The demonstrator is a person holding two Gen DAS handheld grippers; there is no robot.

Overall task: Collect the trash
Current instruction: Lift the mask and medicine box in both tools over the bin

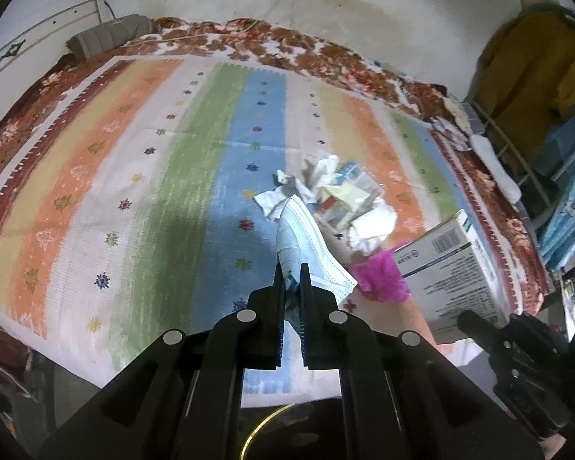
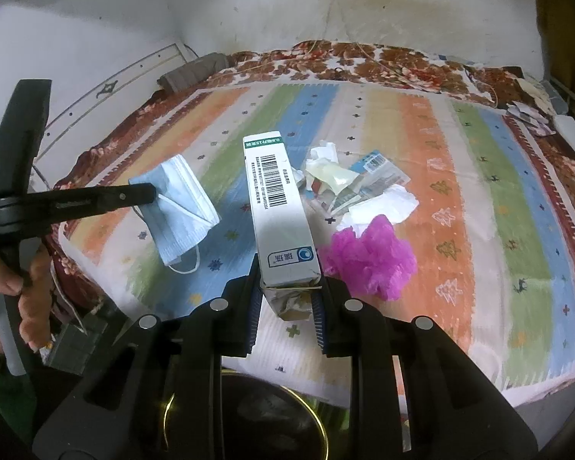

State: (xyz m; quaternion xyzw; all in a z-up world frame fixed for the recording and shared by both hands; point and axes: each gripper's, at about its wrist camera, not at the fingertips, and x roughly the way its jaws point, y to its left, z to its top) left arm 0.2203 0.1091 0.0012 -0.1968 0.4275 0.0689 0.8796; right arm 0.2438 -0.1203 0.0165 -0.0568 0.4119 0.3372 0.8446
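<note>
Gripping: right gripper (image 2: 285, 287) jaws clamped on barcoded carton (image 2: 278, 207) (small print unreadable), left gripper (image 1: 291, 280) jaws on face mask (image 1: 306, 237).

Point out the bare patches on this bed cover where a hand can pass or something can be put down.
Free: the striped bed cover right of the magenta mesh puff, out to its dark red border, and the far stripes between the crumpled paper pile and the floral blanket. Also the stripes left of the pale blue face mask. Crowded: the middle, where pile and puff sit together.

The left hand-held gripper (image 1: 291, 268) pinched a pale blue face mask (image 1: 306, 237) (folded lengthwise) above the striped bedspread (image 1: 134, 161), near crumpled papers (image 1: 341, 195).
</note>
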